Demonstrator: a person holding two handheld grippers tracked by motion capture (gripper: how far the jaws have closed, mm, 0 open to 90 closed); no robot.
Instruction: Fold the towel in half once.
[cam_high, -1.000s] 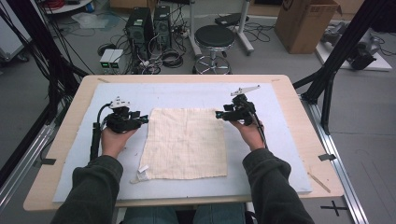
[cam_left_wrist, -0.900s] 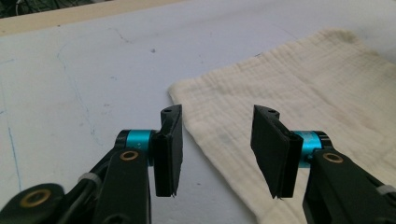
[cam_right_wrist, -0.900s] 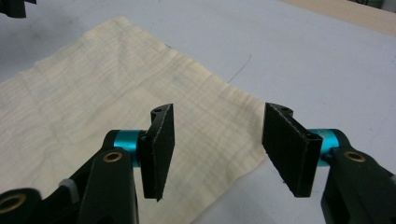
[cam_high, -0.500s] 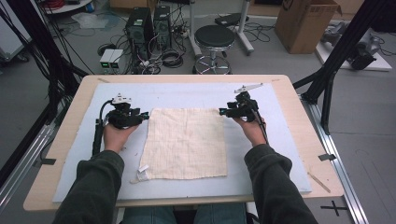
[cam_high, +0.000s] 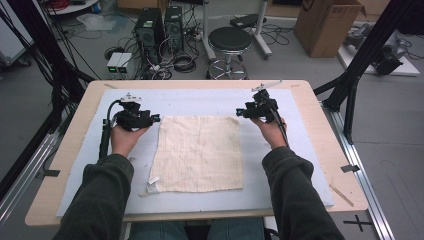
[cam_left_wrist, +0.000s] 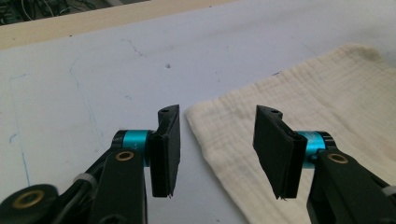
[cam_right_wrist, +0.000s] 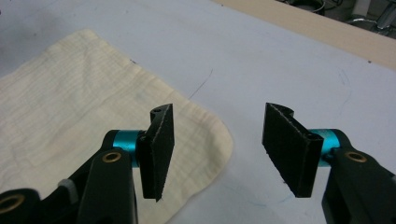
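Cream muslin cloth (cam_high: 199, 152) lies flat and spread in the middle of the bench (cam_high: 320, 125), on the pale blue-grey mat (cam_high: 200, 102), a small white tag (cam_high: 153, 180) at its 7 o'clock corner. No folds in it yet as far as I can see, so the job looks like it's right at the start: approach done, grab not done.

Left claw (cam_high: 155, 118) sits at the cloth's 11 o'clock corner, right claw (cam_high: 239, 112) at the 1 o'clock corner, both pointing inward toward each other w/ hands behind them.

Left gripper view: left claw (cam_left_wrist: 217, 140) is released, jaws spread wide, and the cloth corner (cam_left_wrist: 205, 116) lies right between them, low on the mat. Pads (cam_left_wrist: 168, 149) look clear of the fabric, nothing pinched.

Right gripper view: right claw (cam_right_wrist: 224, 149) also released, jaws wide apart. The rounded corner of the cloth (cam_right_wrist: 205, 135) lies under and just beside the jaw on the left of that view; the other jaw hangs over bare mat. Not gripping either.

So, both far corners lined up, both claws empty. My read: what's left is pretty much everything, i.e. drop down, clench on each corner, lift, then carry the far edge toward 6 o'clock if it's a fold. Whether the jaw tips touch the mat already, can't tell from these angles.

Off the bench at 12 o'clock: a black stool (cam_high: 230, 40), PC towers (cam_high: 160, 22) and cables on the floor, a cardboard box (cam_high: 327, 22) at 1 o'clock.
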